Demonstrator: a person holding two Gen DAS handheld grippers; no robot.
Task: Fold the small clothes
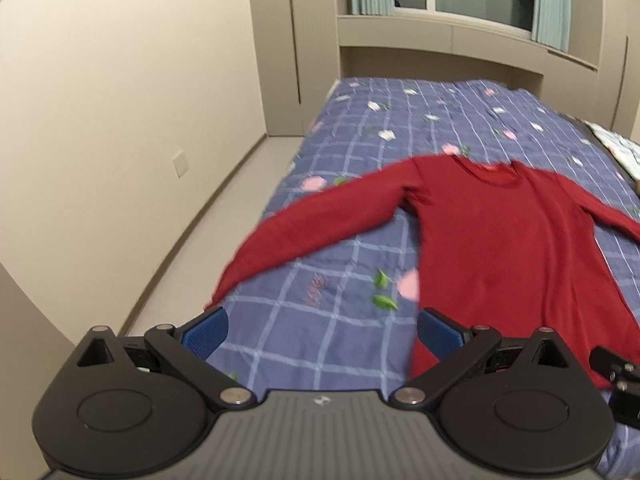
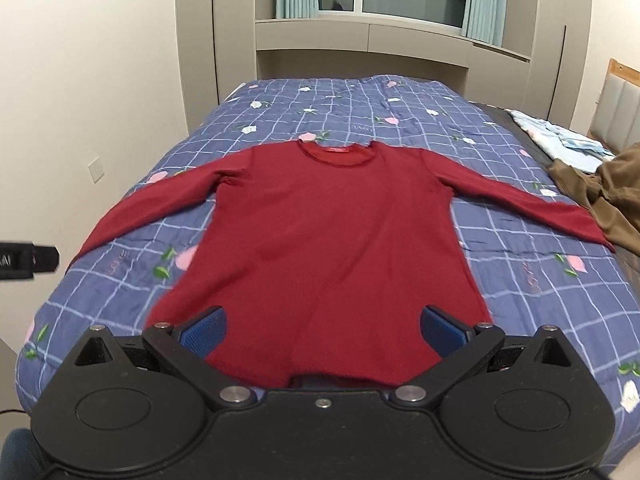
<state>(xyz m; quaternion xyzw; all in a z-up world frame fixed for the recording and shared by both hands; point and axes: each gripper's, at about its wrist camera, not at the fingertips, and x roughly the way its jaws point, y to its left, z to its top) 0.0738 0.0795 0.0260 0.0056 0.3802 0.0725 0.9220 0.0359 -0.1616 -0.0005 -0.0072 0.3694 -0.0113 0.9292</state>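
A dark red long-sleeved top [image 2: 332, 216] lies flat on the bed, collar toward the window and both sleeves spread out to the sides. My right gripper [image 2: 322, 334] hovers open over its hem, nothing between the blue pads. My left gripper [image 1: 322, 336] is open too, above the blue quilt beside the top's [image 1: 500, 240] left edge, near the left sleeve [image 1: 304, 232]. The left view is blurred. The other gripper's edge shows at the far left of the right wrist view.
The bed carries a blue checked floral quilt [image 2: 360, 100]. A brown garment [image 2: 608, 196] and light blue cloth [image 2: 560, 136] lie at its right side. A wall and floor strip [image 1: 200, 216] run along the left. Cabinets and a window stand behind.
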